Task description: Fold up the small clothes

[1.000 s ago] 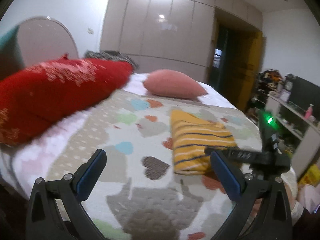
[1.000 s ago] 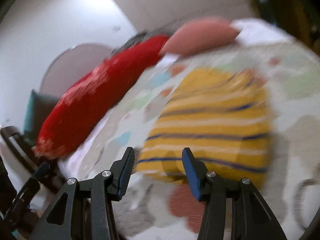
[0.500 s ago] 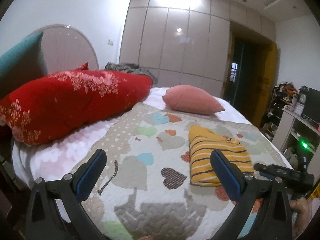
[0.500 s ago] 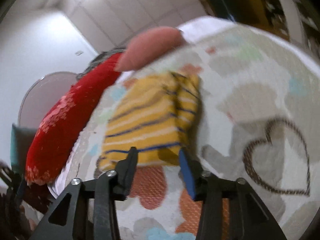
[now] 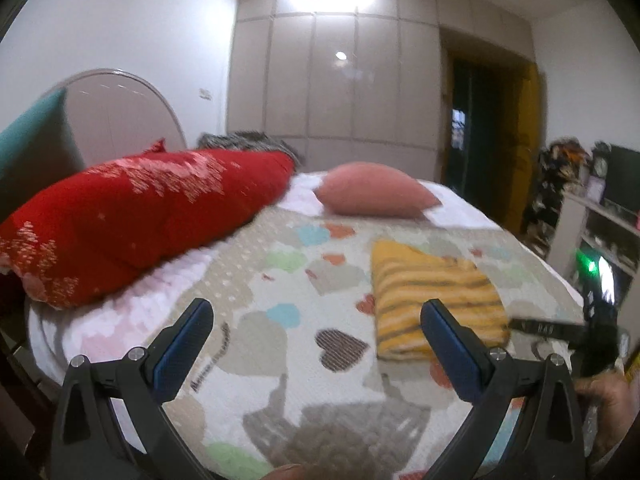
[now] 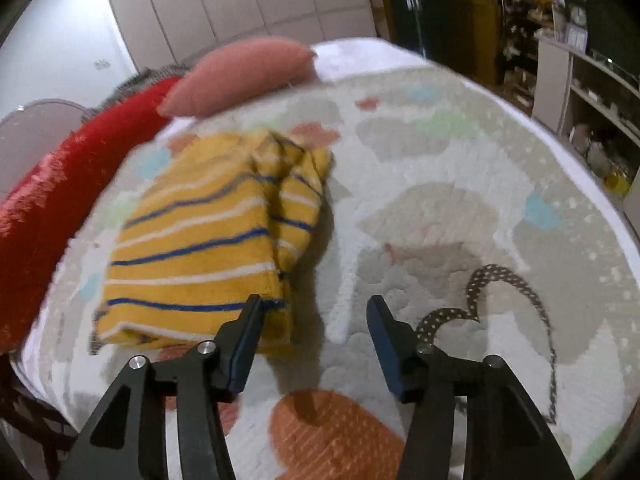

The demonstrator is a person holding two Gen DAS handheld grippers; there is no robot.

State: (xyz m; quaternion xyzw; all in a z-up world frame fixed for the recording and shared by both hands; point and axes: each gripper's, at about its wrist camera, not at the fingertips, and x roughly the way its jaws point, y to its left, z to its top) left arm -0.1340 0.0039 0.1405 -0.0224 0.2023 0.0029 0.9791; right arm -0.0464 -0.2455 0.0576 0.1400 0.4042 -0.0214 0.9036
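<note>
A small yellow garment with blue and white stripes (image 6: 200, 248) lies folded on the patterned bed quilt (image 6: 440, 208). It also shows in the left wrist view (image 5: 432, 292), right of centre. My right gripper (image 6: 314, 312) is open and empty, just above the quilt beside the garment's near right corner. My left gripper (image 5: 316, 320) is open and empty, held over the near part of the bed, left of the garment. The right gripper's body (image 5: 580, 328) shows at the right edge of the left wrist view.
A long red pillow (image 5: 136, 216) lies along the bed's left side. A pink cushion (image 5: 372, 196) sits at the far end. A shelf unit (image 6: 580, 92) with clutter stands to the right of the bed. A white wardrobe (image 5: 340, 80) is behind.
My right gripper has opened wider and shifted right, off the garment's near edge. The left gripper has moved closer to the bed and stays open.
</note>
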